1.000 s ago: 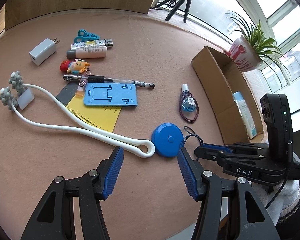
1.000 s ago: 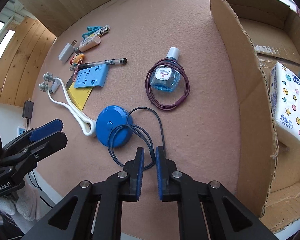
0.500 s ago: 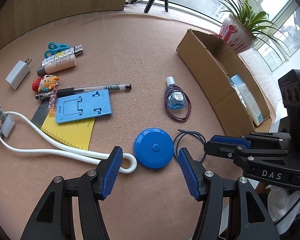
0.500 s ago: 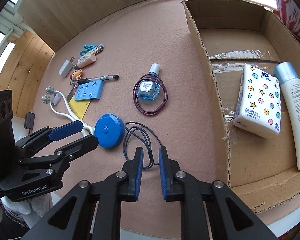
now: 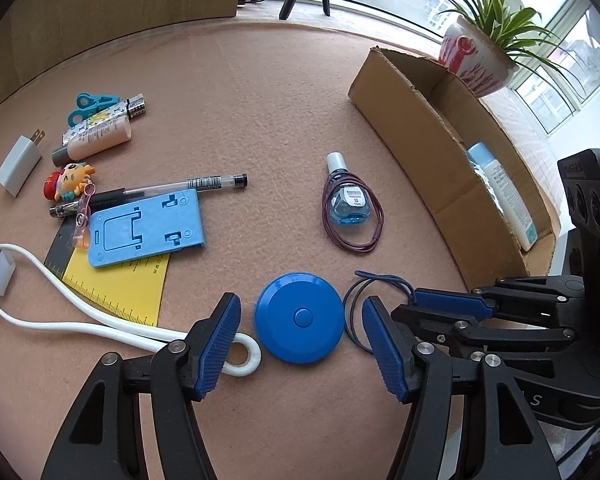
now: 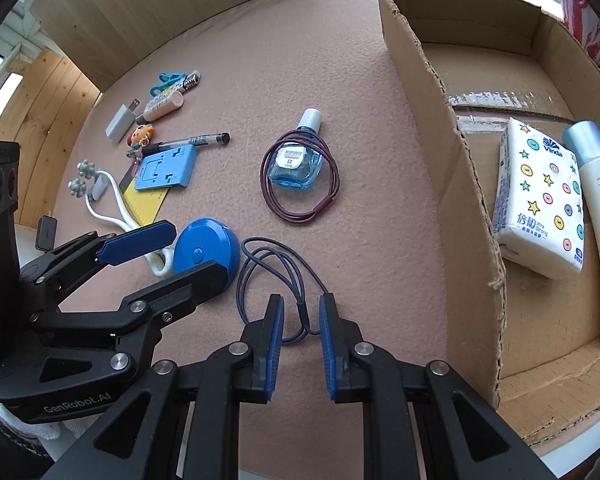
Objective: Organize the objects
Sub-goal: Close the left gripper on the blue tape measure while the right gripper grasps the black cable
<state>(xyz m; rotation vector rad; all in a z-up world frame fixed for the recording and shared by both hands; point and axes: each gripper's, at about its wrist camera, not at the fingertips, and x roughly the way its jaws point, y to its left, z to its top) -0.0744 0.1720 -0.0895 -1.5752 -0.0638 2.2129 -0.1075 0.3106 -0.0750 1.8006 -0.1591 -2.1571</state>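
Cardboard box [image 6: 452, 128], tissue pack [image 6: 540, 196] — "Vinda"

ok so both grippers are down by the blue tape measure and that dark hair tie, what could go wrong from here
1. The left gripper straddles the round blue tape measure; its left finger overlaps the white massager's loop, so closing may pinch or drag it.
2. The right gripper is narrowly open over the thin dark hair tie, which could slip between the pads.
3. The two grippers sit very close and may bump.
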